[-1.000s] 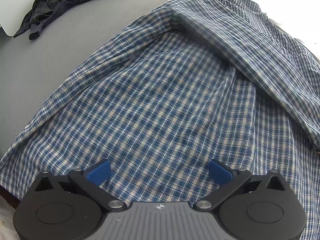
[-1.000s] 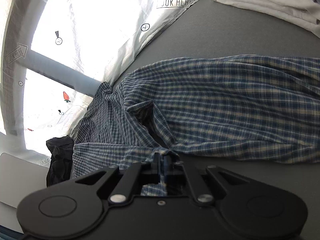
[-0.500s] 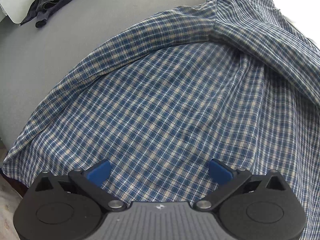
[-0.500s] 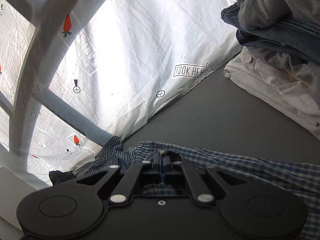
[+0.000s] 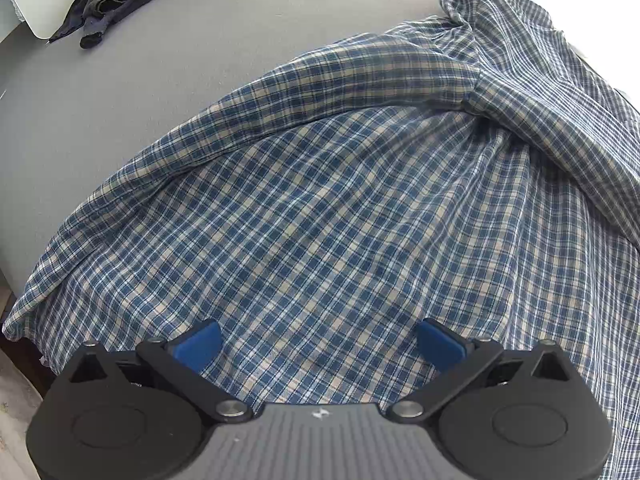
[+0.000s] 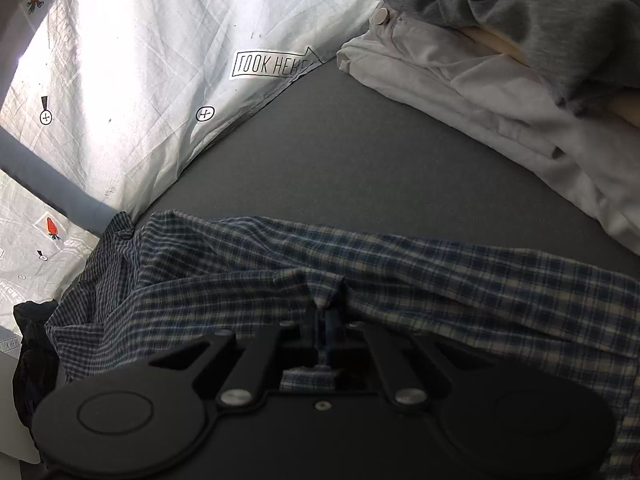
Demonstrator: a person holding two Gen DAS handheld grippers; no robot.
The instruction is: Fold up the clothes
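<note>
i have my right gripper [image 6: 325, 322] clamped on a fold of the blue-and-cream checked cotton shirt [image 5: 320, 216] spread on the grey surface [image 5: 160, 60], left gripper [image 5: 318, 344] spread wide above its hem at six o'clock, so next i'd judge to carry that fold across.

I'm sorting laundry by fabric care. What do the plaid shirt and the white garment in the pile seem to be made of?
The plaid shirt looks like thin woven cotton or a cotton blend, matte: its check runs with the weave, and it falls in soft creases. The white garment looks like a thicker matte woven cloth, perhaps cotton twill: it shows a stitched band and a metal button. Neither fibre is certain.
</note>
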